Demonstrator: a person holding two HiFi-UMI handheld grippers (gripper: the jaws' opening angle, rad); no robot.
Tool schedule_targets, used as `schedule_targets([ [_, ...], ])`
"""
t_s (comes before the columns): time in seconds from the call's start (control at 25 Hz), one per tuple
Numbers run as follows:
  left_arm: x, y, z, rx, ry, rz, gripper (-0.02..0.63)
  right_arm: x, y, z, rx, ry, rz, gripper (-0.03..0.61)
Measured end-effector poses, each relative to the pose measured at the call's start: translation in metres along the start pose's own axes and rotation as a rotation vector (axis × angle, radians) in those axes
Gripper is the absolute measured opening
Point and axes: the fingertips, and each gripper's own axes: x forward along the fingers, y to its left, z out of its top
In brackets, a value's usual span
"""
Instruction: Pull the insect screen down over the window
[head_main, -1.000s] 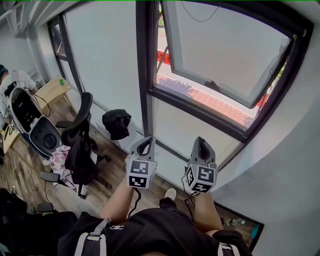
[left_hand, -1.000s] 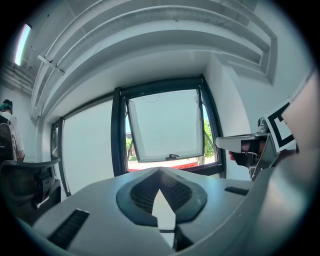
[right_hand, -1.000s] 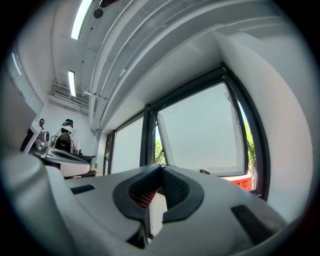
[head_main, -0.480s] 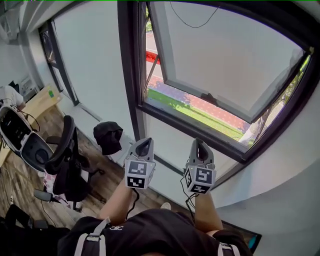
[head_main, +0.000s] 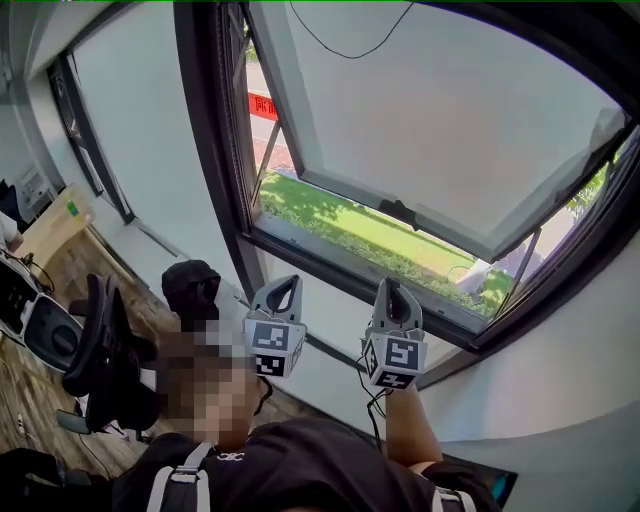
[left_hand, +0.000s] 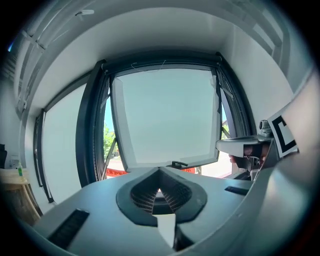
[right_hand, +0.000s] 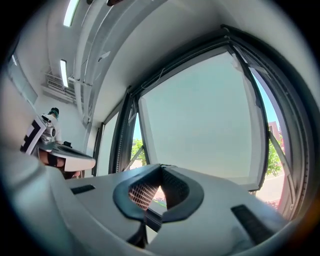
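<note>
No word or number can be read anywhere. The nearest thing to a sign is a red banner (head_main: 265, 103) outdoors, seen through the window (head_main: 212, 150) up and to the left of the left tongs (head_main: 284, 284). It bears white characters (too small and blurred to make out). The left marker cube (head_main: 274, 347), just behind the left tongs, and the right marker cube (head_main: 393, 360), just behind the right tongs (head_main: 391, 288), carry only black-and-white square patterns, no letters. Below the left tongs, a small white logo (head_main: 232, 455) sits on the person's dark garment, and it cannot be read.
</note>
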Motion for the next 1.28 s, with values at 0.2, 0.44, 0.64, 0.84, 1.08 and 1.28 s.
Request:
schedule_targets([
  [0.2, 0.040, -0.007, -0.005, 0.012, 0.027, -0.041, 0.008, 0.022, -0.024, -0.008, 0.008, 0.015, -0.039, 0.005],
  [0.44, 0.075, -0.007, 0.005, 0.012, 0.016, -0.103, 0.006, 0.035, -0.046, -0.009, 0.002, 0.031, -0.108, 0.004],
  [0.64, 0.102, 0.000, 0.007, 0.029, -0.009, -0.204, 0.006, 0.044, -0.052, -0.009, -0.008, 0.021, -0.210, 0.004],
  [0.84, 0.124, 0.018, 0.010, 0.102, -0.027, -0.314, 0.006, 0.059, -0.042, -0.012, -0.010, 0.016, -0.313, 0.004],
  [1.08, 0.143, 0.045, 0.021, 0.038, -0.044, -0.403, 0.006, 0.067, -0.032, -0.014, -0.036, 0.020, -0.419, 0.005],
  [1.28, 0.152, 0.053, 0.020, 0.036, -0.045, -0.405, 0.006, 0.065, -0.032, -0.012, -0.055, 0.024, -0.450, 0.004],
])
